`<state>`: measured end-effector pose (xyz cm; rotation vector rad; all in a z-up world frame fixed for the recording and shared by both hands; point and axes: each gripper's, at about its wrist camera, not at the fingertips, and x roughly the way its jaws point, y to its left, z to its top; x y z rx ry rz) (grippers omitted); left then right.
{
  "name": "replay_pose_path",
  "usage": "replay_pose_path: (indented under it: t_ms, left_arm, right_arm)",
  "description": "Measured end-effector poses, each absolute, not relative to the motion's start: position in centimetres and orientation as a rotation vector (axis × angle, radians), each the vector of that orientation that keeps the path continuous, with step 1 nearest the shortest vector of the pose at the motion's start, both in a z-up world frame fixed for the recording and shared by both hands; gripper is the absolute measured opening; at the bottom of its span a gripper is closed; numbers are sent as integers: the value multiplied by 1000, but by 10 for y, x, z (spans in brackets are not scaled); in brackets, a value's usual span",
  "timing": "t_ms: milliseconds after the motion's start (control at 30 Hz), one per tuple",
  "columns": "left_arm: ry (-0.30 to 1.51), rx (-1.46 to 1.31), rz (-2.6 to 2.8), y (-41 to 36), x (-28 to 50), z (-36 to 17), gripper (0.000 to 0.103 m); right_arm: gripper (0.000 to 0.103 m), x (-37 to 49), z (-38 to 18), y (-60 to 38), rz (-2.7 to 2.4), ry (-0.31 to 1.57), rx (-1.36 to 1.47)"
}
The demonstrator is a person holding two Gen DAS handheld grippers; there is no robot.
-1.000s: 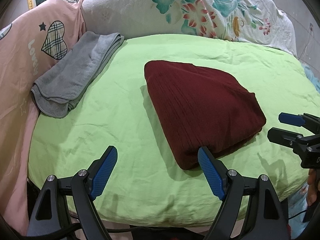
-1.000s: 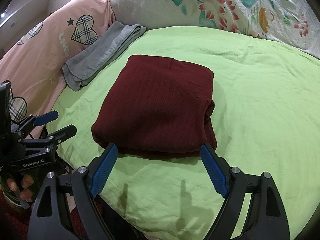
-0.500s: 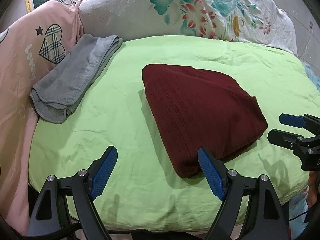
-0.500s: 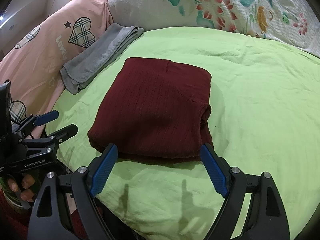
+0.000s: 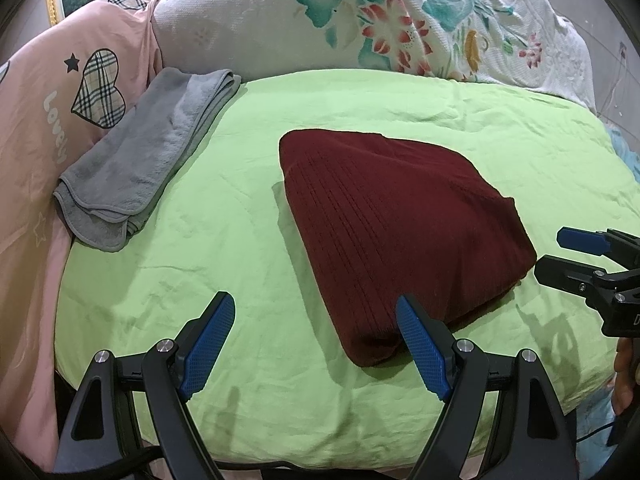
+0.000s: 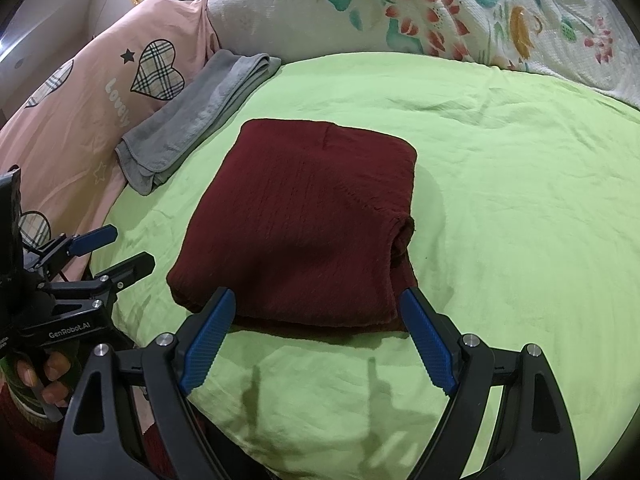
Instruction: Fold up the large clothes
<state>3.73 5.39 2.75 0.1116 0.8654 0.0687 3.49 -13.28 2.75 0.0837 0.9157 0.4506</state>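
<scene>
**Inspection: maroon garment folded, both claws standing off**

The left claw [image 5: 314, 334] is spread wide with nothing between its blue pads; its right pad overlaps the near corner of the garment in view, though contact cannot be confirmed. The right claw [image 6: 318, 326] is likewise wide and empty, poised over the near edge of the same garment, one pad towards each near corner. Each claw is hand-held (fingers are visible on the left handle in the right wrist view).

The maroon knit garment [image 6: 304, 220] lies in the middle of the green bedsheet [image 5: 240, 208], folded into a compact, roughly rectangular bundle of several layers, with one rolled edge bulging slightly on its right side.

Judgement: folding of this piece appears complete or nearly so, and the present step looks like a check or a release. The next move would call either for tidying that bulging edge or for gripping the bundle at both near corners to move it aside, keeping the layers together.

Count: two claws; one maroon garment; one folded grey towel [image 5: 140, 160] near the left edge of the bed, well apart from the garment; one floral pillow [image 5: 380, 24]; one pink heart-print cover [image 5: 52, 92].
</scene>
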Motion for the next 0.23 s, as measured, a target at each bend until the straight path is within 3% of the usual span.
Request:
replay_pose_path:
  t_ms: [233]
  left_arm:
    - [881,95,72,55,45,25,83]
  right_arm:
    - [85,41,24,-132,443,915,98]
